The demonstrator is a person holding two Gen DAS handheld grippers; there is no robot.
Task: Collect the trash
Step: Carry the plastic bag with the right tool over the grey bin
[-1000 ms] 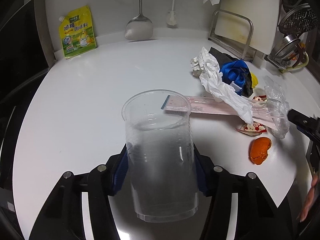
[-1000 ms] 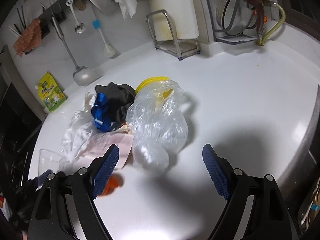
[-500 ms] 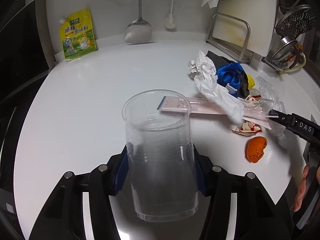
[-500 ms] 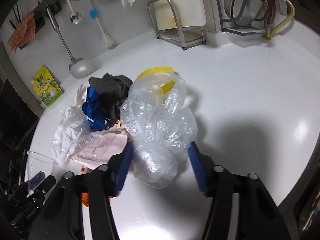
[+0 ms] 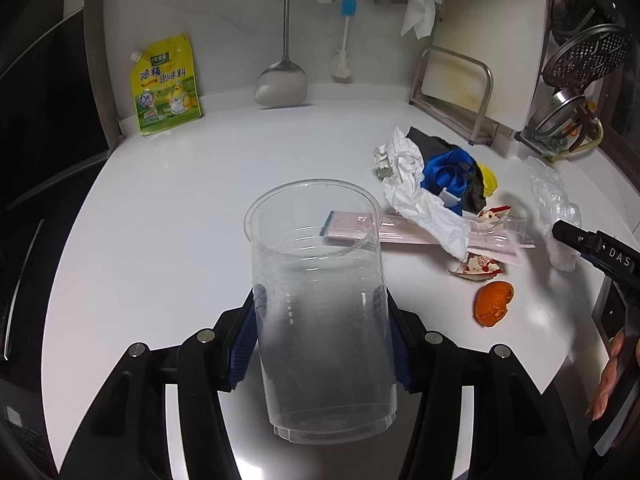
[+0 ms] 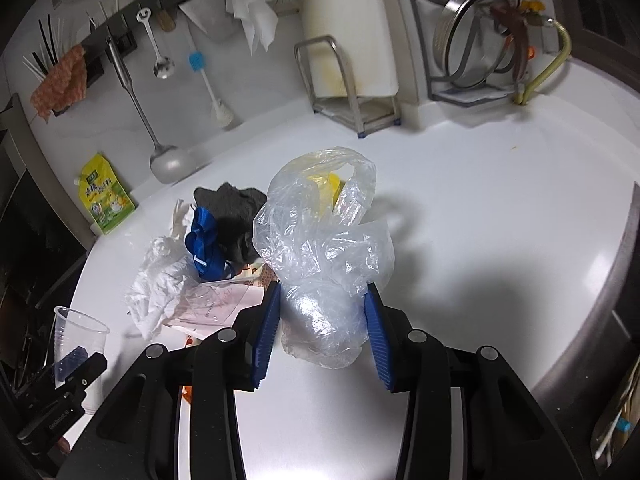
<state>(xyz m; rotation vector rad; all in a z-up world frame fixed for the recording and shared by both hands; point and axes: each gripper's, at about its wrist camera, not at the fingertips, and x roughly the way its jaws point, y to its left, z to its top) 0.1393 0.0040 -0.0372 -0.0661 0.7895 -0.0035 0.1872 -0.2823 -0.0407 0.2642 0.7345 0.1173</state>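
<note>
Gripping cup [image 5: 320, 300], bag [image 6: 324, 280] pinched.

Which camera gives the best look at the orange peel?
The left wrist view: the orange peel lies in the open on the counter. In the right wrist view only a sliver shows behind the right hand-held gripper.

A: What do the hand-held grippers look like?
B: The left hand-held gripper [image 5: 322, 344] and right hand-held gripper [image 6: 322, 336] are alike: black angular arms, silver round screws, ribbed blue pads [image 6: 266, 336]; white lettering, lower left.
</note>
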